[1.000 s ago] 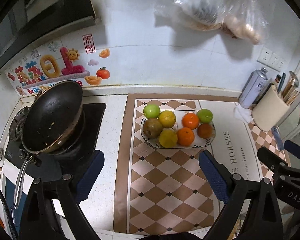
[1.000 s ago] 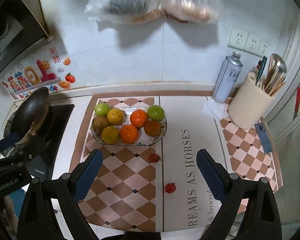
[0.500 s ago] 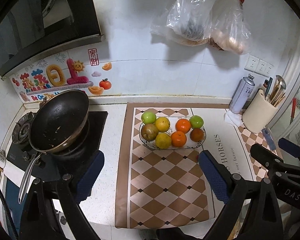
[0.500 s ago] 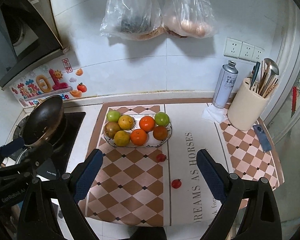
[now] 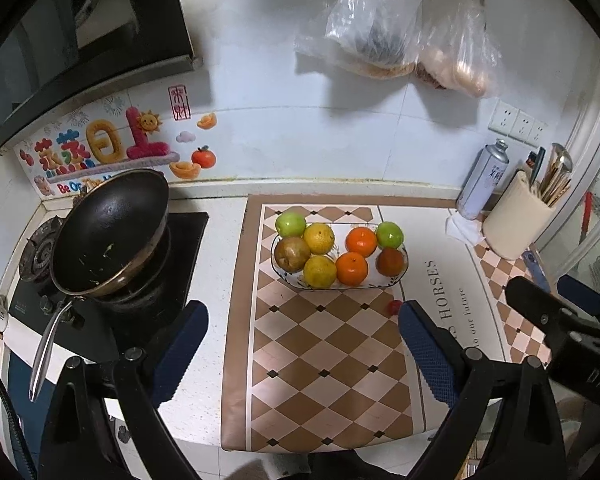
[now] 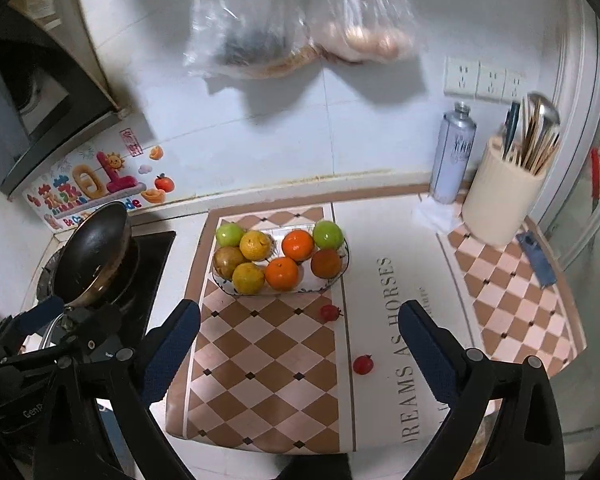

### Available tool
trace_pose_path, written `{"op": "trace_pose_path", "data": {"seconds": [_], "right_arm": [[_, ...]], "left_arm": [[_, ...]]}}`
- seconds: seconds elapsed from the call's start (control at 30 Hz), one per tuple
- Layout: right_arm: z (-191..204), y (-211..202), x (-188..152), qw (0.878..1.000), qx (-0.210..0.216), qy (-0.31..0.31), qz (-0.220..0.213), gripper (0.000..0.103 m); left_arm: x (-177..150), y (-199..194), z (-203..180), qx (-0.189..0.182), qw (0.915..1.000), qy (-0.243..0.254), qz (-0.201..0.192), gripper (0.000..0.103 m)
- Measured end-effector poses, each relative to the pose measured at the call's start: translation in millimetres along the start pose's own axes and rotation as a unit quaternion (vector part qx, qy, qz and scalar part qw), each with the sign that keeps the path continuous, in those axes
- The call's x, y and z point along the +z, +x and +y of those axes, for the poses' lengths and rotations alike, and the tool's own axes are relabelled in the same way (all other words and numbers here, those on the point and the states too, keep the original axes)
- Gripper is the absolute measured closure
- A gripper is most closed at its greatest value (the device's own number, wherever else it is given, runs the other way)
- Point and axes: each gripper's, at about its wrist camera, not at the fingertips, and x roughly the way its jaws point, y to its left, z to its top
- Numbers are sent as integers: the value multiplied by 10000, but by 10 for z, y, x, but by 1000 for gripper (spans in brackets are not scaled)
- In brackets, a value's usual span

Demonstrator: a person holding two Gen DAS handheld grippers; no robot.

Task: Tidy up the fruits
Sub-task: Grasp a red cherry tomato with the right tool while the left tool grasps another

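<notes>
A glass fruit plate [image 6: 342, 270] stands on the checkered mat [image 6: 260, 360], filled with green apples, oranges, yellow citrus and a brown pear. It also shows in the left wrist view [image 5: 400, 278]. Two small red tomatoes lie loose on the mat: one [image 6: 330, 313] just in front of the plate, one [image 6: 363, 364] nearer me. My right gripper [image 6: 298, 344] is open and empty, held above the mat's front. My left gripper [image 5: 302, 344] is open and empty, held above the mat, with one tomato [image 5: 394, 306] peeking beside its right finger.
A black pan [image 5: 108, 232] sits on the stove at the left. A spray can [image 6: 454, 152], a cream utensil holder [image 6: 500, 204] and a white tissue [image 6: 436, 212] stand at the back right. Plastic bags [image 5: 412, 36] hang on the wall.
Both grippers pulled back and up from the counter, then the right one came forward again. Both stayed open and empty. The fruit has not moved.
</notes>
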Motion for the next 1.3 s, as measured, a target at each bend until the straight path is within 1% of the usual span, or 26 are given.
{"op": "trace_pose_path", "data": {"seconds": [0.1,0.17,0.23,0.3,0.4,0.43,0.47,0.5,0.6,0.67,0.7,0.73,0.87,0.93,1.0,1.07,1.2,1.23,1.27,1.3], "right_arm": [[-253,348,-26,9991,79,262,321,2],[-460,699,-105,9971,9,410,634,2],[-653,1118,-241,9930,-158,504,1056,2],[-812,1525,-410,9870,-258,590,1476,3],[-1009,2033,-680,9770,-255,762,1976,17],[-1073,2205,-783,9725,-249,816,2165,24],[-1096,2297,-860,9703,-235,849,2255,28],[-1131,2396,-934,9683,-219,890,2324,30],[-1158,2555,-1061,9663,-159,893,2410,43],[-1148,2617,-1106,9662,-131,844,2432,65],[-1152,2642,-1128,9662,-78,847,2434,68],[-1157,2651,-1149,9671,-5,858,2397,69],[-1202,2589,-1139,9716,-39,831,2216,69],[-1277,2547,-1134,9719,-55,902,2173,69],[-1375,2514,-1134,9717,-92,984,2144,69],[-1487,2490,-1112,9713,-145,1055,2125,69],[-1639,2500,-1114,9698,-247,1166,2127,69],[-1667,2509,-1114,9693,-260,1191,2135,69],[-1695,2515,-1118,9689,-272,1226,2133,69],[-1717,2518,-1113,9687,-278,1244,2130,69]], "left_arm": [[18,264,-86,315,9993,150,154,0],[15,467,-154,577,9976,287,235,0],[-8,770,-237,734,9951,434,506,0],[-38,1059,-309,791,9921,544,812,0],[-90,1452,-444,797,9869,712,1209,0],[-107,1600,-511,784,9843,787,1372,0],[-118,1692,-555,758,9828,829,1468,0],[-129,1803,-609,715,9809,866,1589,0],[-147,2075,-758,523,9763,920,1888,0],[-147,2219,-852,399,9739,934,2031,0],[-155,2300,-895,327,9722,912,2130,0],[-163,2361,-934,240,9710,883,2208,0],[-205,2625,-1065,-138,9636,638,2591,0],[-227,2742,-1184,-320,9597,646,2717,1],[-235,2829,-1320,-452,9567,725,2784,3],[-235,2907,-1450,-525,9550,838,2795,11],[-241,3056,-1678,-642,9531,1025,2774,12],[-247,3088,-1731,-658,9522,1085,2780,15],[-257,3121,-1781,-682,9508,1145,2798,27],[-272,3156,-1827,-685,9487,1213,2840,35]]}}
